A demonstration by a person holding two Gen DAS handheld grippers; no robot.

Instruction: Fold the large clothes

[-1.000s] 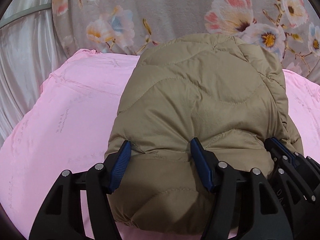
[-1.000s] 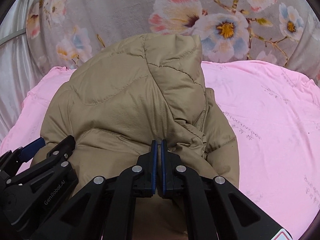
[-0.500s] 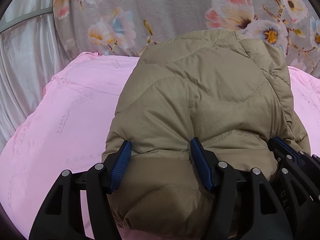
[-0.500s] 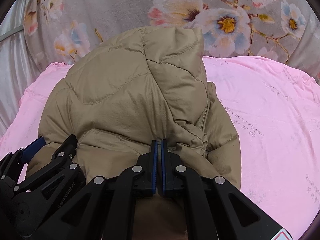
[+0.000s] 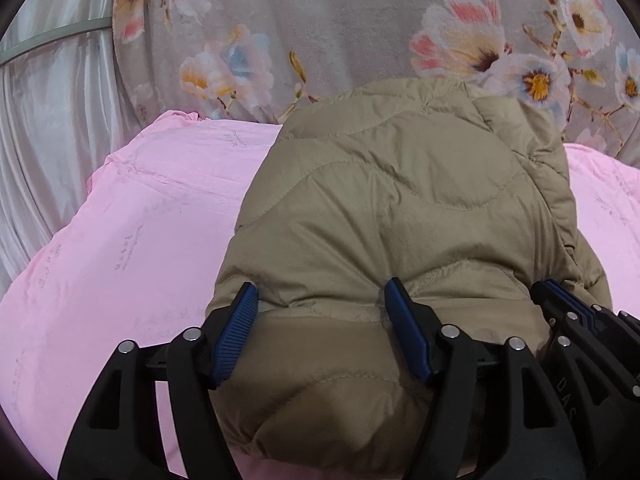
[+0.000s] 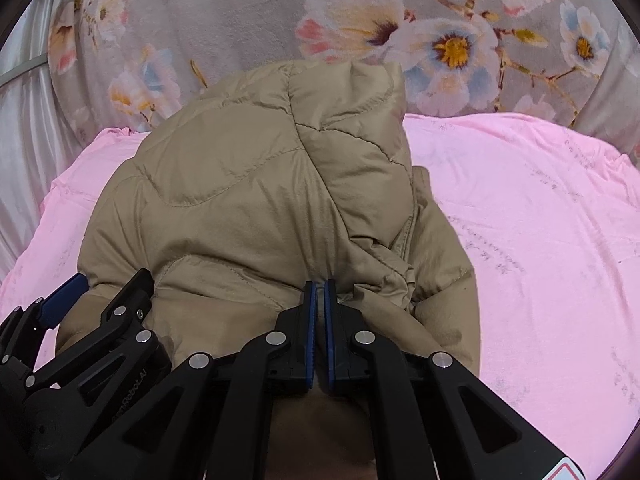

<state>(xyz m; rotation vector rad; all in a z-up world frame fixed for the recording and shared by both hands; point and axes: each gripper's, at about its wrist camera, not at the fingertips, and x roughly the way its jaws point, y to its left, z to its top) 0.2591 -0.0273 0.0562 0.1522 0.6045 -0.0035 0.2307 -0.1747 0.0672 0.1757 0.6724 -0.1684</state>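
A tan quilted jacket (image 5: 380,200) (image 6: 240,200) lies folded into a thick bundle on the pink sheet (image 5: 120,240). My left gripper (image 5: 320,286) straddles the bundle's near edge. Its jaws are opening, with the puffy fabric still bulging between the blue pads (image 5: 236,332). My right gripper (image 6: 320,282) sits at the near edge beside the jacket's crumpled right fold. Its jaws are just opening, leaving a narrow slit between the pads at the fabric's edge. Each gripper shows at the rim of the other's view: the right gripper (image 5: 548,286) and the left gripper (image 6: 112,278).
A grey blanket with pink and blue flowers (image 5: 320,20) (image 6: 240,8) rises behind the jacket. A pale satin curtain (image 5: 48,100) hangs at the left. Pink sheet (image 6: 540,220) stretches out to the right of the bundle.
The left jaws have spread a little wider around the bundle. The right pads, pressed together before, now show a thin gap. The jacket and both hands have hardly moved.
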